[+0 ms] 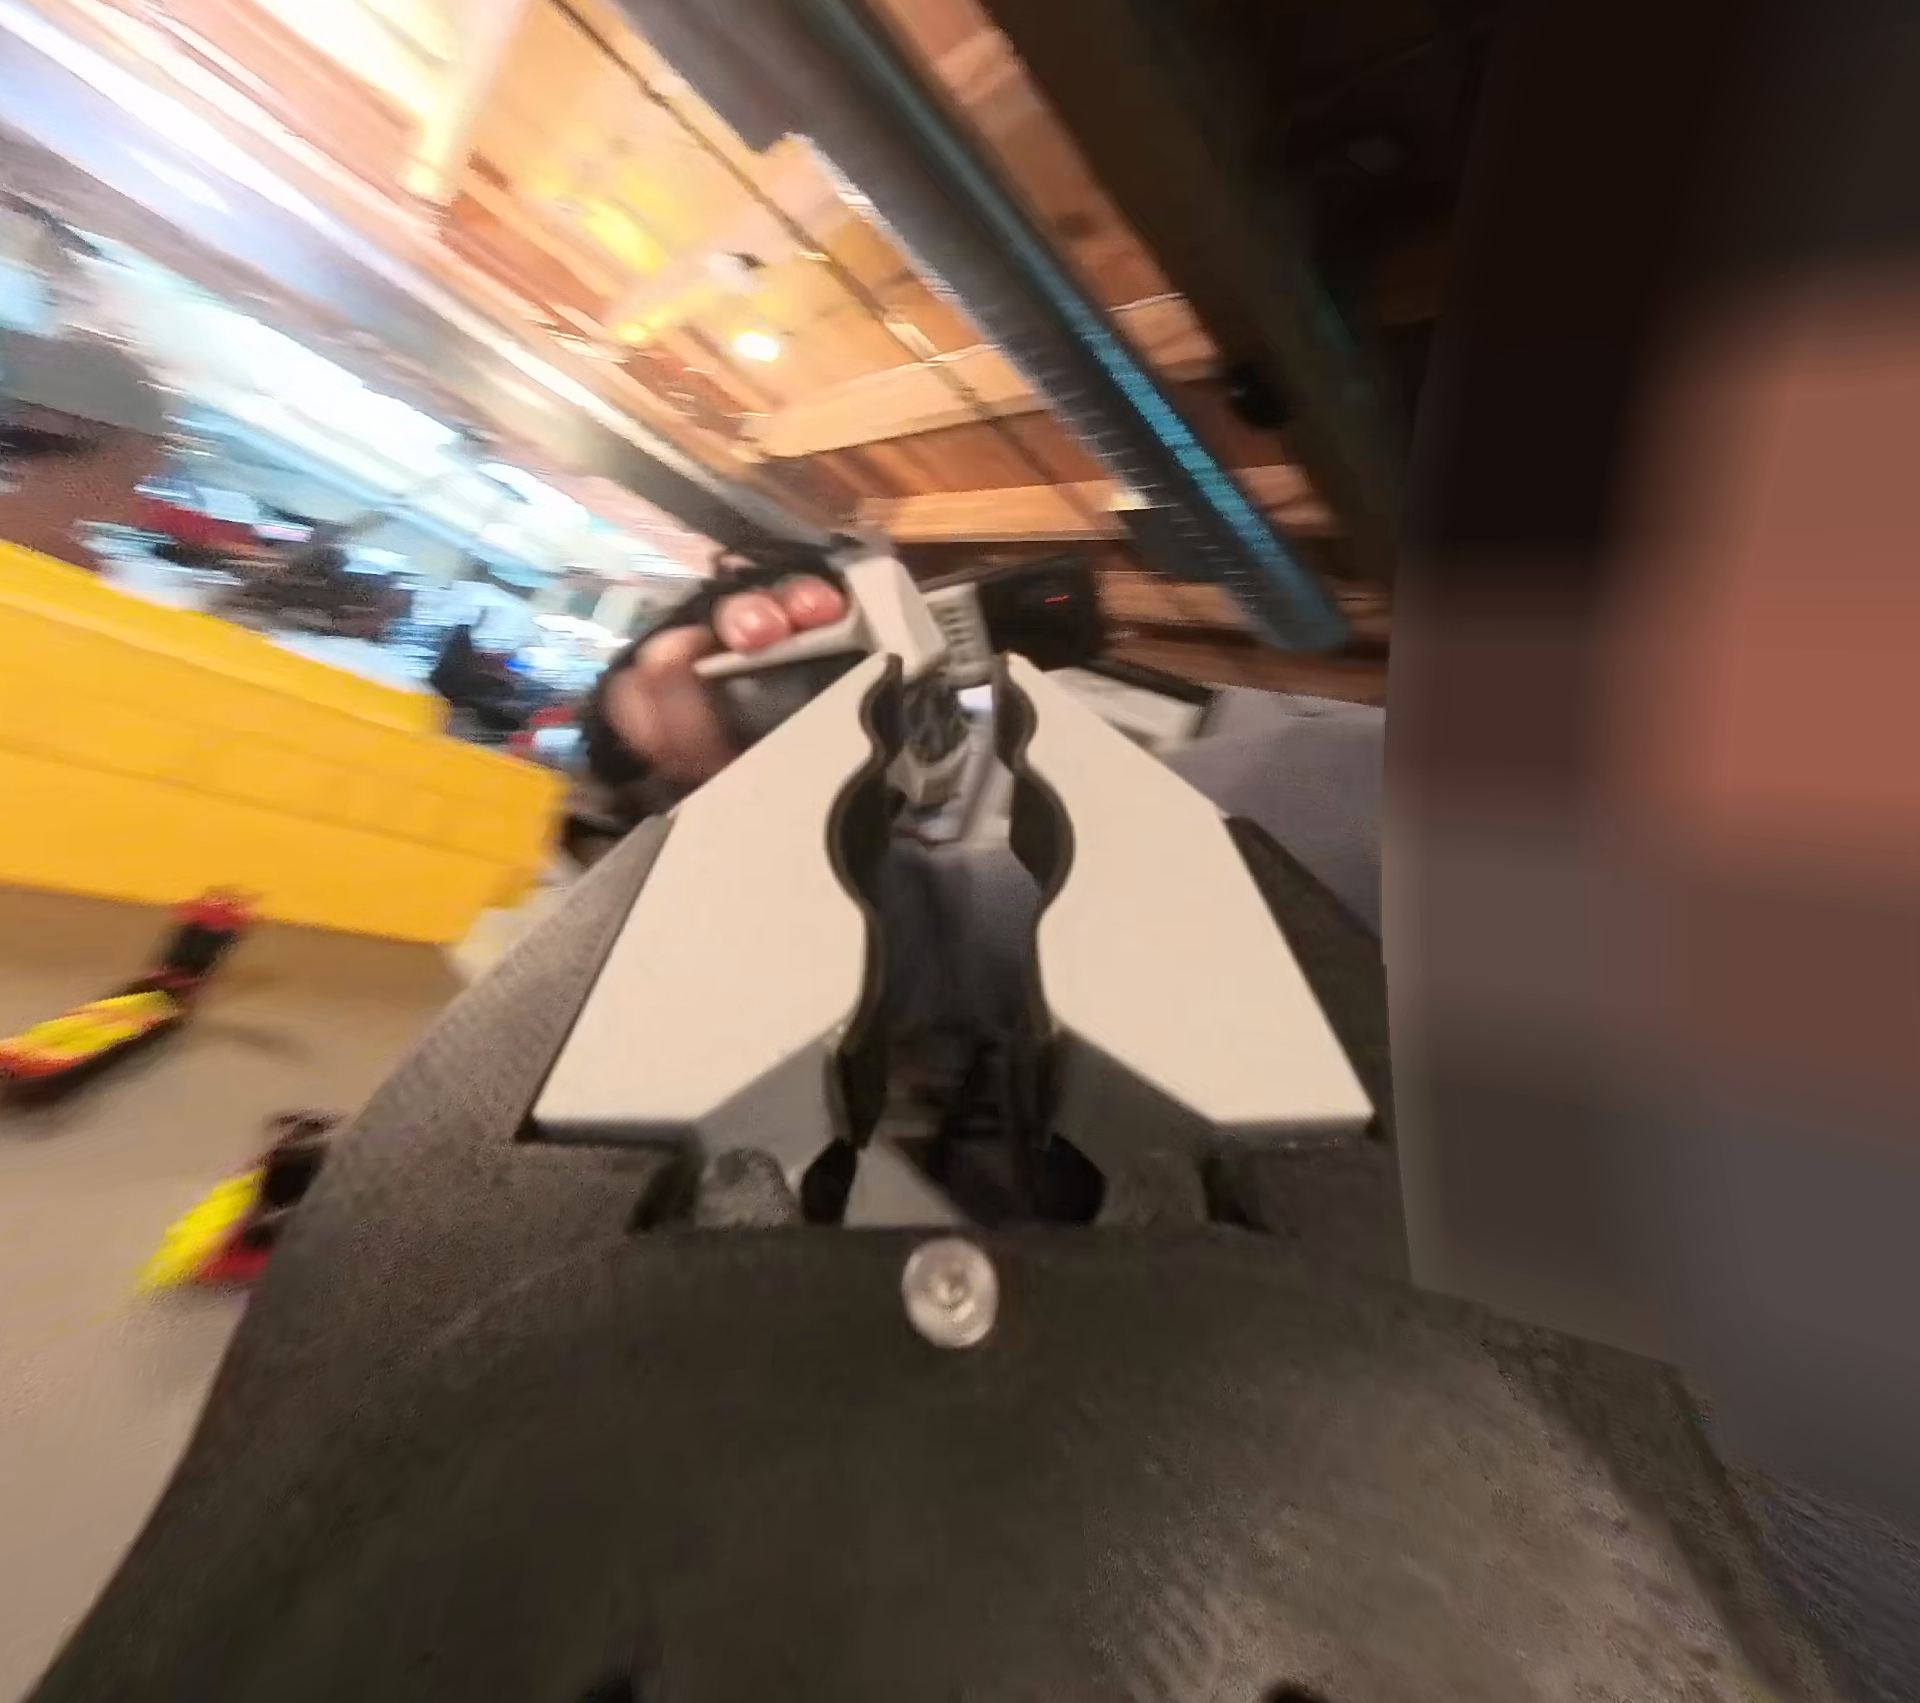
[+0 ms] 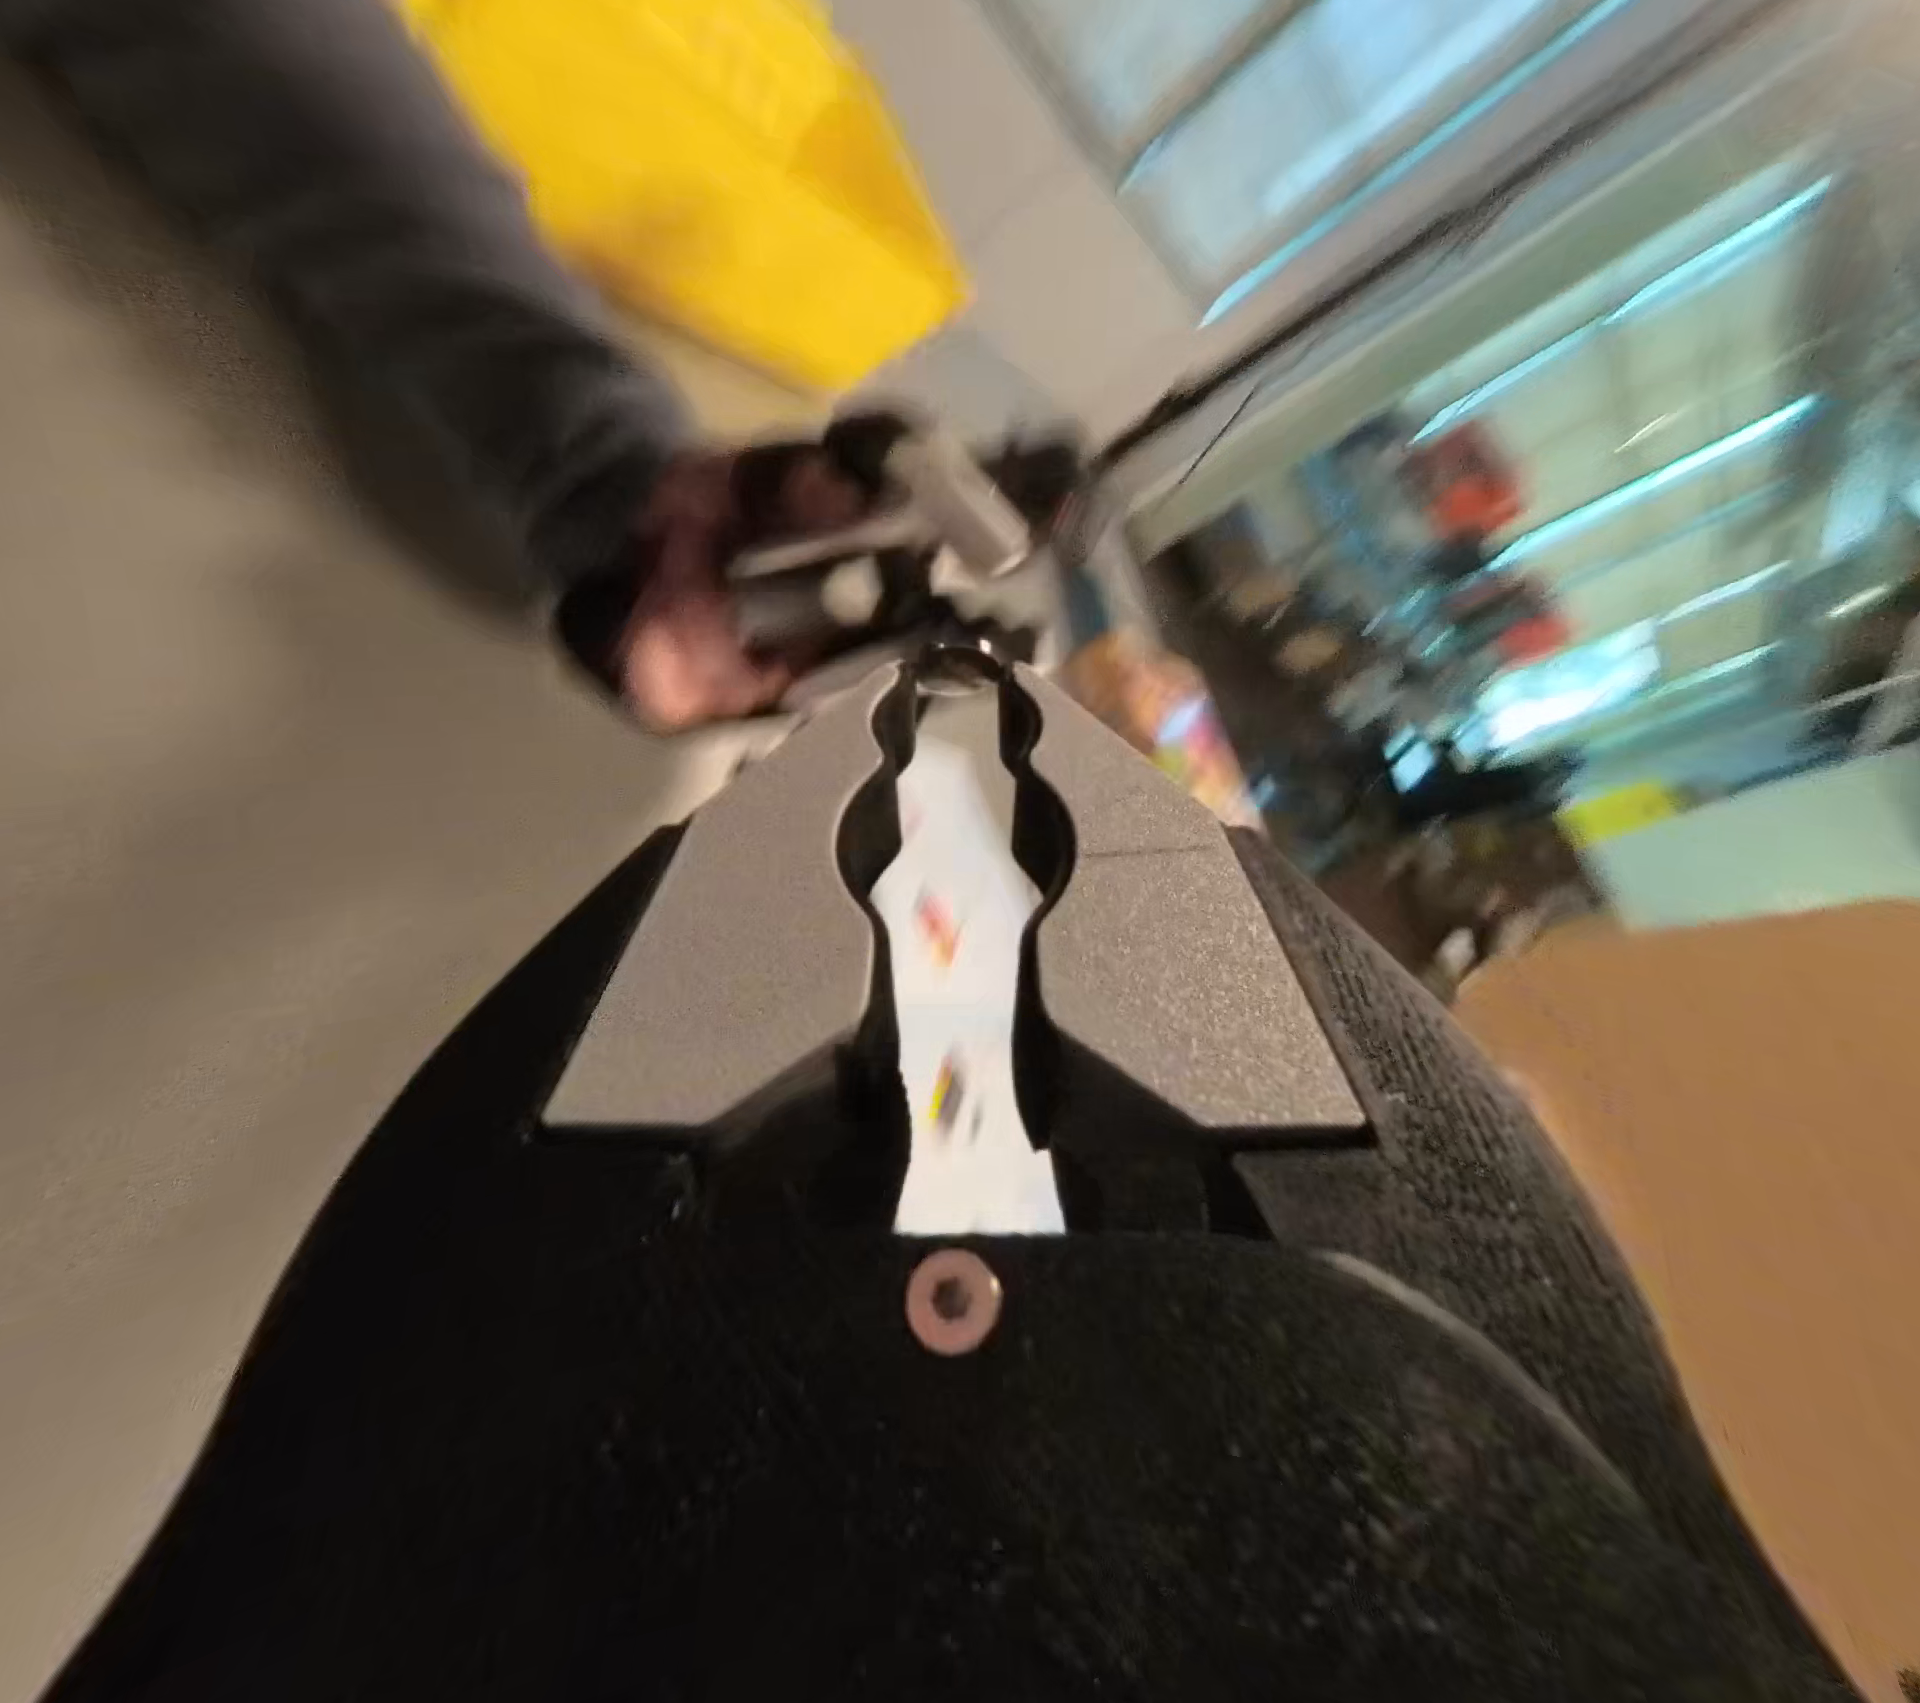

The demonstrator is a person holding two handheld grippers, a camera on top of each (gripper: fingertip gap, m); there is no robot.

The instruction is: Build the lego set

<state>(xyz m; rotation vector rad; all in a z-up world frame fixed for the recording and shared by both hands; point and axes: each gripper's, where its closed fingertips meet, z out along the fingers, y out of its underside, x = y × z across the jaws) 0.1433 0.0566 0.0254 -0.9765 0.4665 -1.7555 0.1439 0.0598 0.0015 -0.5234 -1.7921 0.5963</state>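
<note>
Both views are heavily blurred by motion. My left gripper (image 1: 948,679) has its jaws a narrow gap apart, with nothing seen between them. It is raised and points at the right gripper (image 1: 914,614), held in a hand just beyond its tips. My right gripper (image 2: 954,685) is also narrowly open, facing the left gripper (image 2: 894,552) and the hand holding it. A small shiny round part (image 2: 958,664) sits right at its tips; I cannot tell if it is held. Yellow-and-red lego pieces (image 1: 94,1035) (image 1: 223,1222) lie on the table at the left. A white printed sheet (image 2: 961,978) shows through the right gripper's gap.
A yellow box (image 1: 208,749) stands on the beige table (image 1: 125,1445) at the left, and it also shows in the right wrist view (image 2: 644,126). A grey sleeve (image 2: 312,199) reaches in from the upper left. A brown cardboard surface (image 2: 1714,1186) lies at the lower right. Only a small space, under 4 cm, lies between the two pairs of fingers.
</note>
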